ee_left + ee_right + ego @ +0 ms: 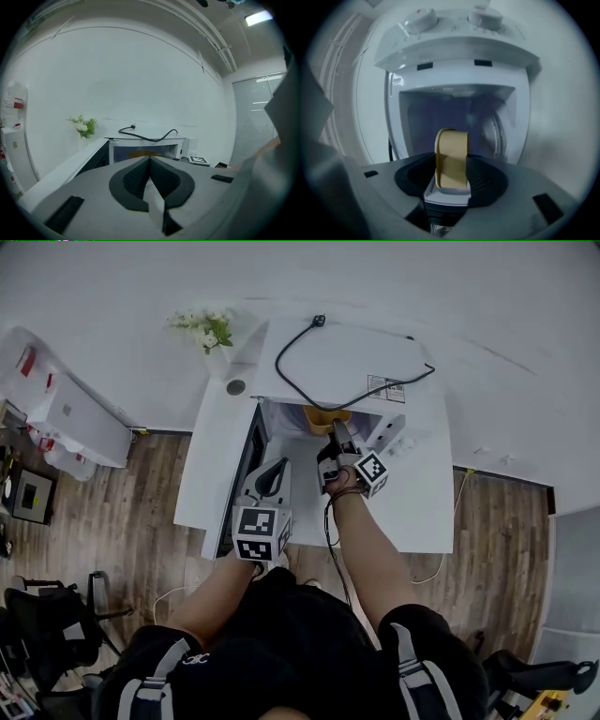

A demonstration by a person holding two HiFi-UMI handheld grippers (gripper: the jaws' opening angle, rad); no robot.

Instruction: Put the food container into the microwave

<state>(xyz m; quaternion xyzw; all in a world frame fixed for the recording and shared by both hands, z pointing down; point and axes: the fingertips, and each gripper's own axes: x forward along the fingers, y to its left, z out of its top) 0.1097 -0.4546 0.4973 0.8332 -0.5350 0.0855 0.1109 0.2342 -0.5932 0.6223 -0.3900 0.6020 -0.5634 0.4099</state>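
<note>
The yellow food container (451,159) is clamped by its rim between the jaws of my right gripper (451,165), which is shut on it. It hangs just in front of the open cavity of the white microwave (454,115). From the head view the container (325,418) is at the mouth of the microwave (366,362), with the right gripper (339,442) right behind it. My left gripper (274,474) is lower left by the open door (242,470), shut and holding nothing. In its own view the left gripper (149,161) points at the microwave (145,146).
The microwave stands on a white table (427,512) against the wall. A black power cable (309,381) lies across its top. A small bunch of flowers (204,329) sits at the table's back left corner. Two control knobs (421,18) show in the right gripper view.
</note>
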